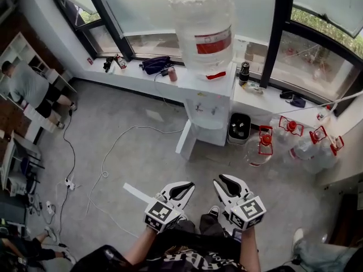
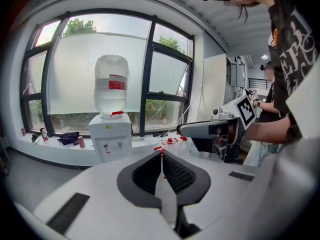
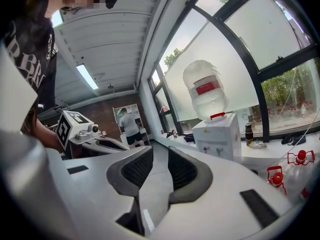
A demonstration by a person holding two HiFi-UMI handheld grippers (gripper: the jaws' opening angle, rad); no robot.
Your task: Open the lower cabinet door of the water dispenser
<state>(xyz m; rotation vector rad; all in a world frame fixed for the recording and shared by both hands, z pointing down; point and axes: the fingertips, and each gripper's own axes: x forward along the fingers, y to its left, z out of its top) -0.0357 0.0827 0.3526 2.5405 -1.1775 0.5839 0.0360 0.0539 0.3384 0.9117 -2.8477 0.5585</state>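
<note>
The white water dispenser (image 1: pixel 211 103) stands against the window ledge with a large clear bottle (image 1: pixel 203 24) on top. A white panel (image 1: pixel 186 139) juts from its lower left corner toward me and looks like the lower door swung out. Both grippers hang close to my body, well short of the dispenser. My left gripper (image 1: pixel 187 187) has its tips touching and nothing in it, as the left gripper view confirms (image 2: pixel 161 151). On my right gripper (image 1: pixel 226 185) the jaws stand apart with an empty gap (image 3: pixel 160 156). The dispenser also shows ahead (image 2: pixel 110 136) (image 3: pixel 217 134).
Several clear bottles with red caps (image 1: pixel 295 137) lie on the floor right of the dispenser, beside a black bin (image 1: pixel 239 128). White cables (image 1: pixel 108 157) and a power strip (image 1: pixel 69 183) trail on the left. A person (image 1: pixel 28 86) bends at shelves far left.
</note>
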